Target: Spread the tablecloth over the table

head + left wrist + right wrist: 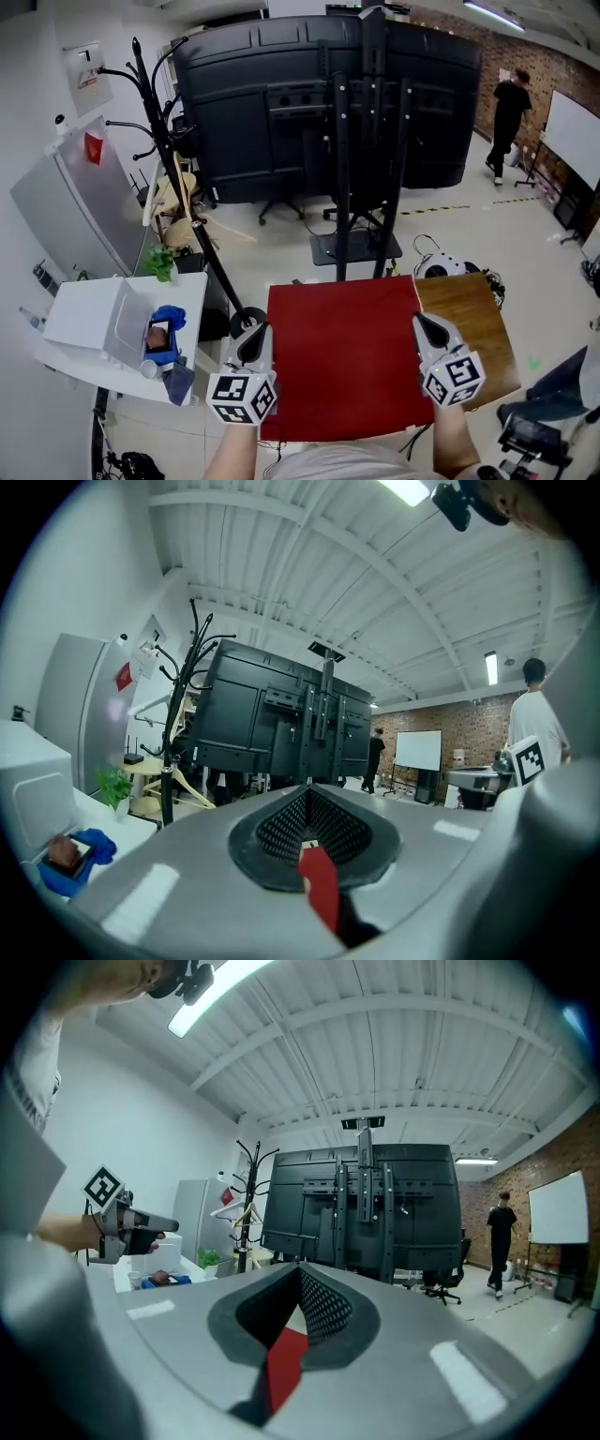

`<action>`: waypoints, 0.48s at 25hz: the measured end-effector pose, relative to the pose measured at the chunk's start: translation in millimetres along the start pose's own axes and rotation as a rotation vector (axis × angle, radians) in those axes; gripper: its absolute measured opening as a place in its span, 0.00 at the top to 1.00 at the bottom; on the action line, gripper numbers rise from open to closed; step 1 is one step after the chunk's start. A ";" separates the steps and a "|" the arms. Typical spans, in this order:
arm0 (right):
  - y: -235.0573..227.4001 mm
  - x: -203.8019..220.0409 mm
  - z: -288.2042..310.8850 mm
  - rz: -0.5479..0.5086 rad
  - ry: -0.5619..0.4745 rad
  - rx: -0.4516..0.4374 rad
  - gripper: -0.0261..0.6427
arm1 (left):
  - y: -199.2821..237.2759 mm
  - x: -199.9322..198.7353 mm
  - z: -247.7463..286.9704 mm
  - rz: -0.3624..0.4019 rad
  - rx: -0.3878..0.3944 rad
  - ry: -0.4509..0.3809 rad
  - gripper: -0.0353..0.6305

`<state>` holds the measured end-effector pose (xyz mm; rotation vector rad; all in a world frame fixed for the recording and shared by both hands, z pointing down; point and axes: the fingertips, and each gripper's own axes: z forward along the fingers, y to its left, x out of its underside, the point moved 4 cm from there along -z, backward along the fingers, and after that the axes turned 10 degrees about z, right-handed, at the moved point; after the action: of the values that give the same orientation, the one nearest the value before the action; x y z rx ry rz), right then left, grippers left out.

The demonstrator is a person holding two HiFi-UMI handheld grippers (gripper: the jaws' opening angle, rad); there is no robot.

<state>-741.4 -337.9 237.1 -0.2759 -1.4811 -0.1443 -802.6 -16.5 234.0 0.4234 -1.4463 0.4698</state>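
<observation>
Red tablecloth [342,356] pinched tight by left gripper [254,332] and right gripper [423,324]; coat rack [182,187] crowds the left, wooden table [469,319] edge bare on the right.

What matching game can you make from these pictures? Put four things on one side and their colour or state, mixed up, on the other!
Things:
1. tablecloth
2. table
3. coat rack
4. left gripper

Colour or state:
A. black, tall, with curved hooks
B. shut on the tablecloth's edge
C. red
D. brown wood, partly covered

Pairs: 1-C, 2-D, 3-A, 4-B
</observation>
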 end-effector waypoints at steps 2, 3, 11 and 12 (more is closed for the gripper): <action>-0.8 -0.9 1.7 -0.008 -0.002 0.009 0.95 | 0.7 -0.1 0.3 0.002 -0.002 -0.002 0.94; -1.3 -1.3 1.9 -0.009 -0.003 0.011 0.95 | 0.6 0.1 0.7 0.004 -0.003 -0.003 0.94; -5.7 -1.5 0.4 -0.020 0.005 0.019 0.95 | -2.3 2.1 6.4 -0.001 0.011 0.001 0.94; -5.6 -1.4 0.7 -0.021 0.007 0.021 0.95 | -1.8 2.3 6.8 -0.001 0.012 0.001 0.94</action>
<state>-743.7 -343.1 236.2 -0.2430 -1.4783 -0.1468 -807.1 -21.6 236.9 0.4337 -1.4429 0.4778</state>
